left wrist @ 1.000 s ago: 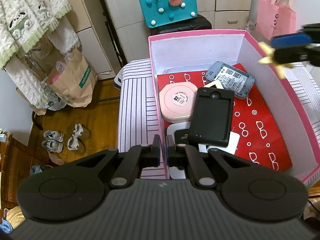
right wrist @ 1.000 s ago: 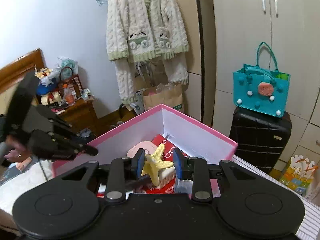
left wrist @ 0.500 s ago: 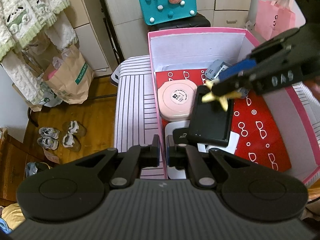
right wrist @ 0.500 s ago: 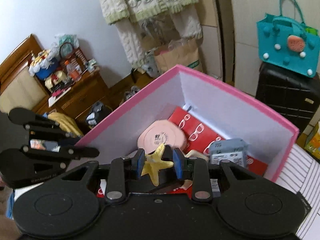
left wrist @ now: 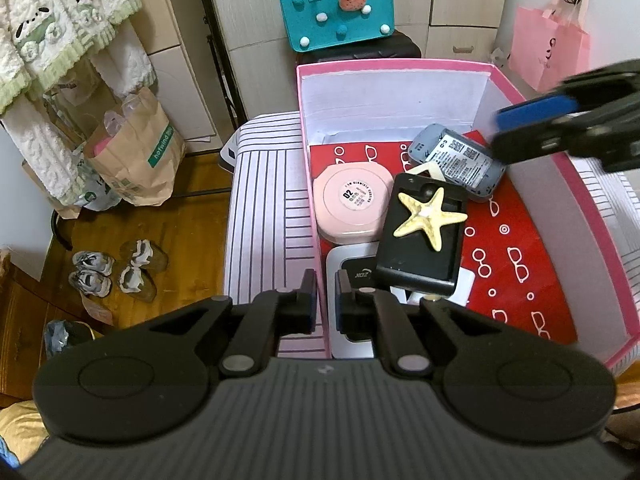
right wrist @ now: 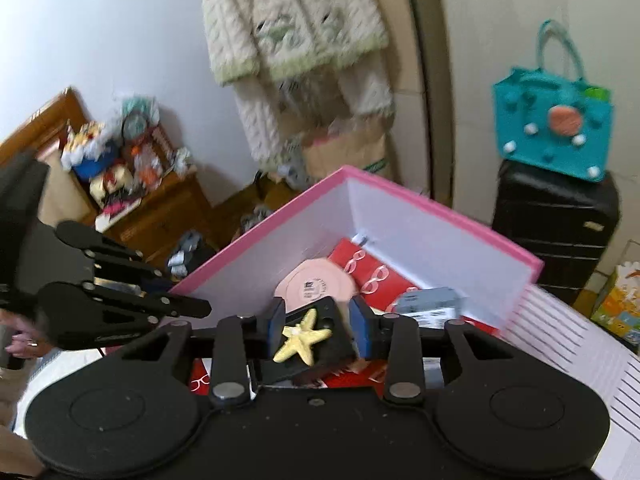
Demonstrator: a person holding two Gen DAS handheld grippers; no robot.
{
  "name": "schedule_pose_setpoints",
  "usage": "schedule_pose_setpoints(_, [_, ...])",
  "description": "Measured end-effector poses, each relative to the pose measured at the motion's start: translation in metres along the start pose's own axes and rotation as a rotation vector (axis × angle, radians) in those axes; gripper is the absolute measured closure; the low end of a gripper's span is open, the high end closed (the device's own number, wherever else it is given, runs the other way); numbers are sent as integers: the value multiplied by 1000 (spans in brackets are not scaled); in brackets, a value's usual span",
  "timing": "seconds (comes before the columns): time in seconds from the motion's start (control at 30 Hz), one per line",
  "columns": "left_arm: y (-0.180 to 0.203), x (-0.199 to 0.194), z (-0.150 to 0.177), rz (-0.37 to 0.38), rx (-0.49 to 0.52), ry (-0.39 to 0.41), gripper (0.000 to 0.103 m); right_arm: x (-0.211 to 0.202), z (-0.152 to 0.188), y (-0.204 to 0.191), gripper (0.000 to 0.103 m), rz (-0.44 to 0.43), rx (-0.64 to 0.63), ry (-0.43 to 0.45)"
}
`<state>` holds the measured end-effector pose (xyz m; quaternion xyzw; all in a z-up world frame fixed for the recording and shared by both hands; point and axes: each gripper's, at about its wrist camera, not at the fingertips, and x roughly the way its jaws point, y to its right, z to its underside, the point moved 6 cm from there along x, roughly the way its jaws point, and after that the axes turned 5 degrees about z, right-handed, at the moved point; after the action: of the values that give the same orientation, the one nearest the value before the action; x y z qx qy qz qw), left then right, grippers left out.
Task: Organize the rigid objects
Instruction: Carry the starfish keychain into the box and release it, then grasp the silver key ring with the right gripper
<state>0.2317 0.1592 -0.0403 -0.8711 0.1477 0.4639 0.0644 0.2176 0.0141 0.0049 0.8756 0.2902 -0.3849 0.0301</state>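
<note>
A pink box (left wrist: 394, 69) with white inner walls holds a round pink case (left wrist: 352, 206), a grey device (left wrist: 456, 160), a black flat device (left wrist: 420, 256) and a white item. A yellow starfish (left wrist: 428, 216) lies on the black device. My left gripper (left wrist: 323, 302) is shut on the box's left wall near the front corner. My right gripper (right wrist: 318, 326) is open and empty just above the starfish (right wrist: 302, 338); it also shows in the left wrist view (left wrist: 560, 120) over the box's right wall.
The box stands on a striped white surface (left wrist: 264, 200). A teal bag (left wrist: 336, 4) sits on a black suitcase behind it. A pink bag (left wrist: 548, 48), a paper bag (left wrist: 132, 152), shoes (left wrist: 116, 268) on the wooden floor and a hanging cardigan (right wrist: 296, 28) surround.
My right gripper carried the starfish into the box, opened and let it go on the black device, then drew back to the right. My left gripper stayed on the box wall.
</note>
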Motion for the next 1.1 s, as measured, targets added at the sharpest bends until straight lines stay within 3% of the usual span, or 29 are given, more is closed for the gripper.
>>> schedule_pose_setpoints(0.13, [1, -1, 2, -5, 3, 11, 96, -37, 17, 17, 60, 57, 23, 43])
schedule_pose_setpoints(0.4, [7, -3, 6, -34, 34, 12, 96, -80, 76, 40, 58, 138, 8, 46])
schedule_pose_setpoints(0.63, [5, -4, 5, -31, 18, 12, 96, -54, 132, 63, 58, 131, 86, 9])
schedule_pose_setpoints(0.77, [5, -5, 5, -34, 17, 12, 96, -42, 155, 64, 58, 172, 74, 4])
schedule_pose_setpoints(1.1, [4, -6, 6, -27, 16, 8, 96, -17, 172, 63, 56, 294, -30, 9])
